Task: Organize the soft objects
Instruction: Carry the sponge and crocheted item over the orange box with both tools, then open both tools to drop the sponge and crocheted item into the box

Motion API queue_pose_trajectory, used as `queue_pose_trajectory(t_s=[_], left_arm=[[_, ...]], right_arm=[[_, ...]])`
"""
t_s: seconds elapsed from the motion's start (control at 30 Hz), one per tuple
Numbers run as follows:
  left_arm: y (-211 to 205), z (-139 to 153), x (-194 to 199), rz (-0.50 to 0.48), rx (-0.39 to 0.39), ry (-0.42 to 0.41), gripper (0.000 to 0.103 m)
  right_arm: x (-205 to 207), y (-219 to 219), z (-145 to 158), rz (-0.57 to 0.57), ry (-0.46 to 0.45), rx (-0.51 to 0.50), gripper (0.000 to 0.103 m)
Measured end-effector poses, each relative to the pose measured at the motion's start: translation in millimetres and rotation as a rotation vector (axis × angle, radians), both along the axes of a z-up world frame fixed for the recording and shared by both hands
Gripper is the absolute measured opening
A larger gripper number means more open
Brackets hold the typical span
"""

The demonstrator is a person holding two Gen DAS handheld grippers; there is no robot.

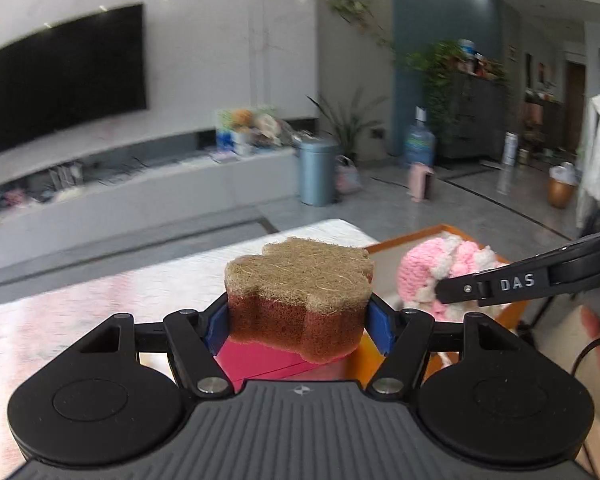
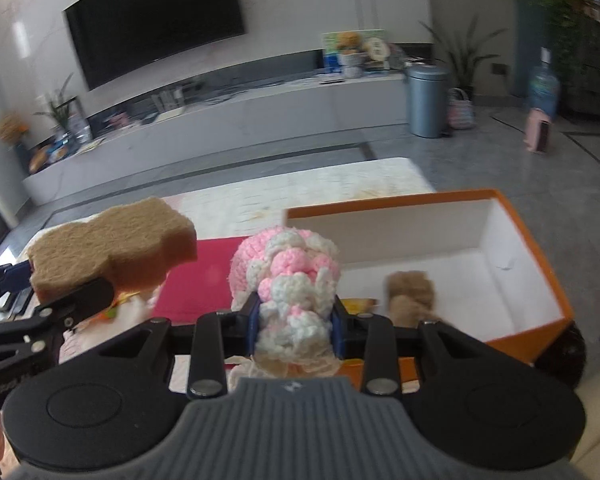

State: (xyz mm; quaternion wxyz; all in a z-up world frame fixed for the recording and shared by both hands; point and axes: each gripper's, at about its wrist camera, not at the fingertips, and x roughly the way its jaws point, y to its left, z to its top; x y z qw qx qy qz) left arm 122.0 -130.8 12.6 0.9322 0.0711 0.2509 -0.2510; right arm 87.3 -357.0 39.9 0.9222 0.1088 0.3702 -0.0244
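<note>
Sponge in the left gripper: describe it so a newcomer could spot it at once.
Find the orange box on the table. Left of it, beyond the pink-and-white knit toy, the left gripper clamps the sponge. It alone is tan, fibrous-topped and lobed like a flower.

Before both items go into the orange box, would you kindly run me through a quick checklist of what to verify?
1. Left gripper shut on the sponge: ok, pads press both its sides.
2. Right gripper shut on the pink-and-white crochet toy: ok.
3. Orange box open on top: ok, no lid on it.
4. Room left in the box: ok, white floor shows beside a tan plush item.
5. Toy above the box opening: not ok, it hangs before the near wall.
6. Sponge clear of the right gripper: cannot tell.
</note>
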Motion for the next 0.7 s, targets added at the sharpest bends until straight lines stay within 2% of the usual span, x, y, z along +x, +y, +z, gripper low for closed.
queue_pose_trajectory(t_s=[0.13, 0.27, 0.53, 0.7], left_arm=[[-40.1, -6.7, 27.9, -0.065, 0.032, 0.052, 0.078], [-74.6, -18.0, 55.6, -0.083, 0.087, 0.108, 0.078], [-110.6, -55.7, 85.6, -0.084, 0.196, 0.146, 0.078], [-123.7, -70.7, 99.2, -0.09, 0.245, 0.194, 0.078]], right_arm=[[21.5, -28.9, -8.9, -0.055, 0.025, 0.035, 0.033], [55.3, -48.5, -25.2, -0.079, 0.066, 0.059, 0.033], [113.7, -74.1, -61.7, -0.083, 0.15, 0.043, 0.033], [142.5, -86.5, -84.5, -0.078, 0.21, 0.077, 0.033]])
